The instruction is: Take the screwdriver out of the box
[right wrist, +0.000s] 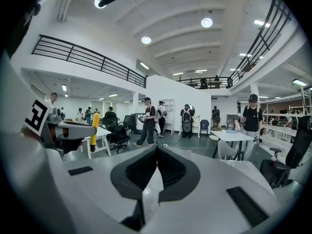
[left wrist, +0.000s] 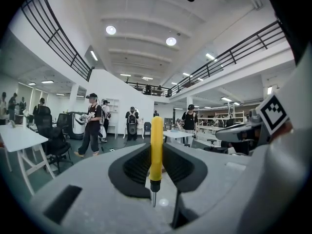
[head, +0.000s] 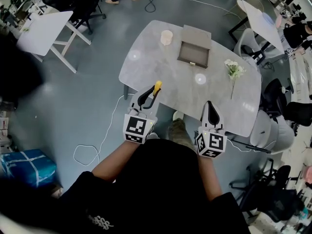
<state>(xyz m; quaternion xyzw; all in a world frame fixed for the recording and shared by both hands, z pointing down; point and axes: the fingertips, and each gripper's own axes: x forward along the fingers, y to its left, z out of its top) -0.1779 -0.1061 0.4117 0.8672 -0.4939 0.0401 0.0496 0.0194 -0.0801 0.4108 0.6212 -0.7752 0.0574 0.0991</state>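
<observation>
My left gripper [head: 151,93] is shut on a yellow-handled screwdriver [head: 157,87], held over the near edge of the grey table [head: 146,62]. In the left gripper view the screwdriver [left wrist: 156,150] stands upright between the black pads, its metal tip pointing down. The left gripper [left wrist: 156,156] clamps the handle's lower half. The open brown box [head: 194,52] lies farther back on the table, apart from both grippers. My right gripper [head: 209,105] is shut with nothing in it, near the table's front edge. In the right gripper view its jaws [right wrist: 156,151] meet, and the screwdriver [right wrist: 94,128] shows at the left.
A pale cup [head: 166,37] stands left of the box and a white flower sprig [head: 234,71] lies to its right. Chairs [head: 273,126] crowd the table's right side. A white folding table [head: 44,30] stands at the left, a cable [head: 105,135] loops on the floor, and several people stand in the hall.
</observation>
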